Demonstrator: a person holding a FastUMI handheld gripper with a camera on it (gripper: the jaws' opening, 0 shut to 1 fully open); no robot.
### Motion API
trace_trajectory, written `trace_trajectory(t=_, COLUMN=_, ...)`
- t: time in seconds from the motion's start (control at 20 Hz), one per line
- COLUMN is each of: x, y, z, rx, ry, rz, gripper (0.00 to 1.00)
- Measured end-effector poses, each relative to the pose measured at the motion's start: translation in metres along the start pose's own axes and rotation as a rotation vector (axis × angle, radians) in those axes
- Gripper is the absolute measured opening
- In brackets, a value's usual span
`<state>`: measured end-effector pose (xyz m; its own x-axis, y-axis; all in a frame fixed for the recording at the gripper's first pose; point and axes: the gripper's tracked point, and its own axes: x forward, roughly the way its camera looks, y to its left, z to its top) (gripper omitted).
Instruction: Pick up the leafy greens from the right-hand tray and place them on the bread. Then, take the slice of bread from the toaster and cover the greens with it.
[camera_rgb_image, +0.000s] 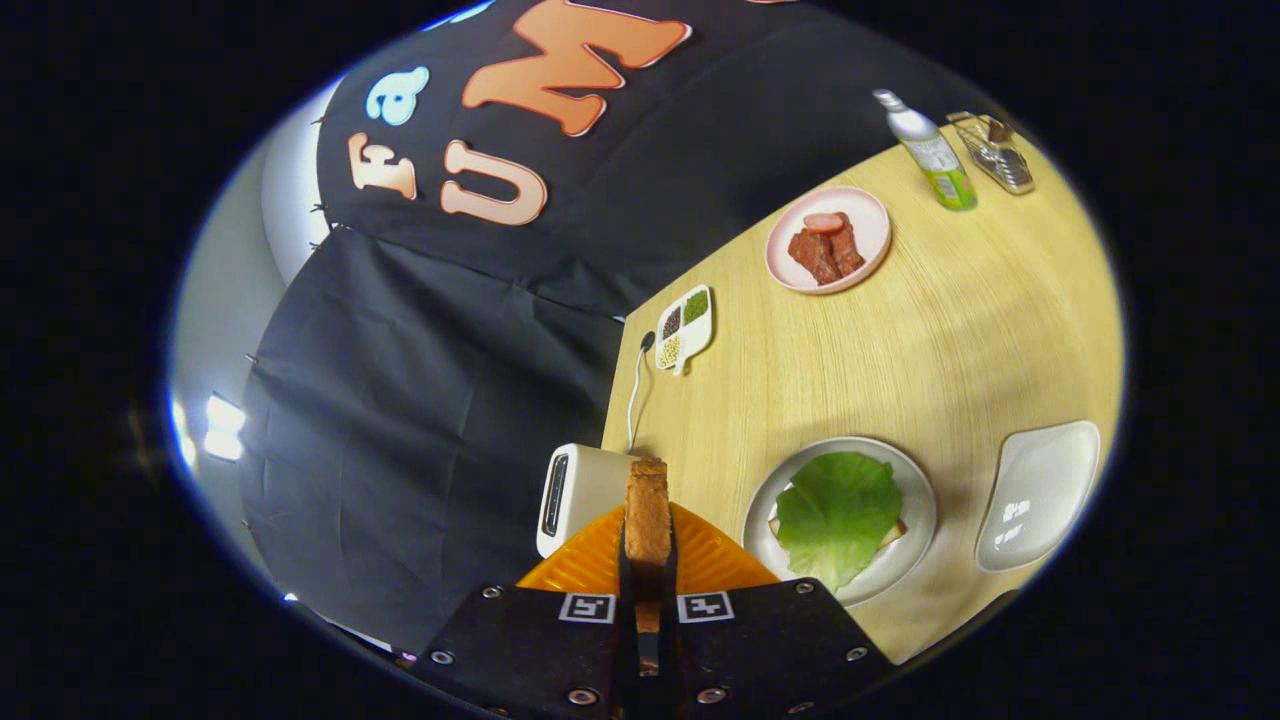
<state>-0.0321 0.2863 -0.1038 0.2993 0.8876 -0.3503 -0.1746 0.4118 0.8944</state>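
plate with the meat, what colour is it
Pink, seen in the gripper view: plate, beyond the gripper.

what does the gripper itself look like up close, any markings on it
The gripper has two flat black plates side by side, studded with round silver screw heads. Each carries a small square black-and-white tag near the central slot. The narrow jaws reach forward from that slot.
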Motion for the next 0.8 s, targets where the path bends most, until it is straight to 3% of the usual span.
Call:
trace_trajectory(t=0.5, x=0.034, y=-0.084, z=-0.033, rx=0.035, ry=0.041, rz=0.046, gripper=0.08)
trace_trajectory(t=0.7, x=0.053, y=-0.107, z=-0.043, rx=0.022, ry=0.071, rz=0.013, gripper=0.08)
trace_trajectory(t=0.8, x=0.059, y=-0.122, z=-0.043, rx=-0.015, ry=0.065, rz=-0.047, gripper=0.08)
